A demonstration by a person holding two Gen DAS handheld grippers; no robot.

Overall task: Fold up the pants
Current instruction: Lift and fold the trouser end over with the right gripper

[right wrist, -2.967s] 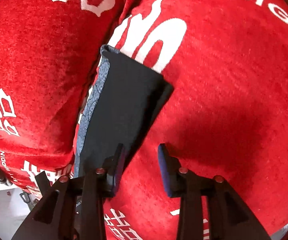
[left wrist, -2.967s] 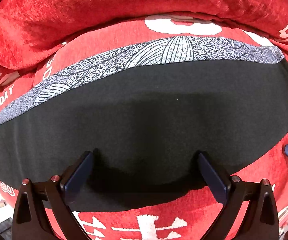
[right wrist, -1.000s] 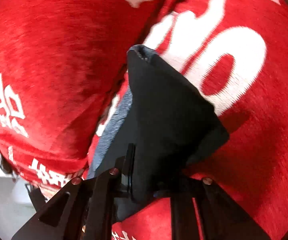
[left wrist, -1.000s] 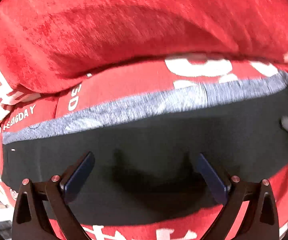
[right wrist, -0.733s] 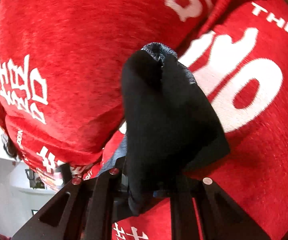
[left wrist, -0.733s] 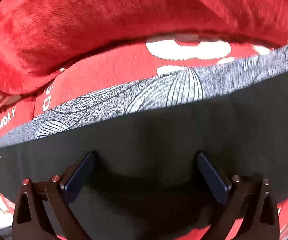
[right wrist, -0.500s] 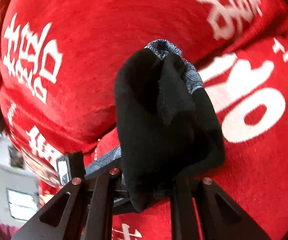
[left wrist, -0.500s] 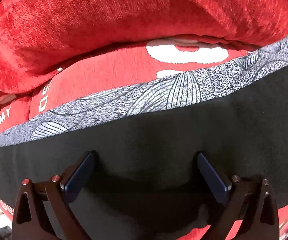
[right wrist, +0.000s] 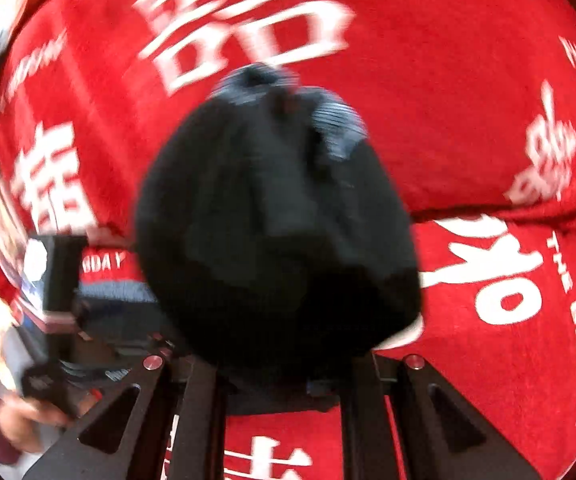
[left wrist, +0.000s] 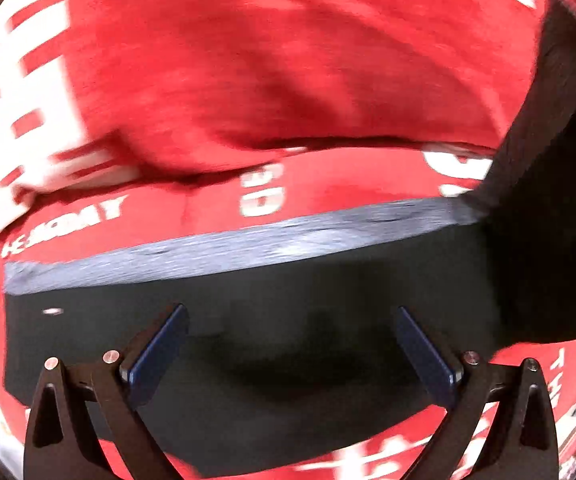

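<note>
The black pants (left wrist: 288, 312) with a grey patterned inner band (left wrist: 227, 252) lie on a red sofa seat. My left gripper (left wrist: 288, 344) is open, its blue pads spread over the near edge of the cloth. At the right of this view one end of the pants (left wrist: 548, 208) is lifted and hangs over the rest. In the right wrist view my right gripper (right wrist: 279, 376) is shut on that bunched black end (right wrist: 275, 232), held up above the seat. The fingertips are hidden by the cloth.
The red sofa has white printed lettering on its seat (right wrist: 508, 320) and back cushion (left wrist: 267, 60). The left gripper's body and the hand holding it (right wrist: 51, 320) show at the left of the right wrist view. The frames are motion-blurred.
My right gripper has closed on the pants' end, lifted it off the seat and carried it leftward over the rest. The left gripper stays open over the near edge.
</note>
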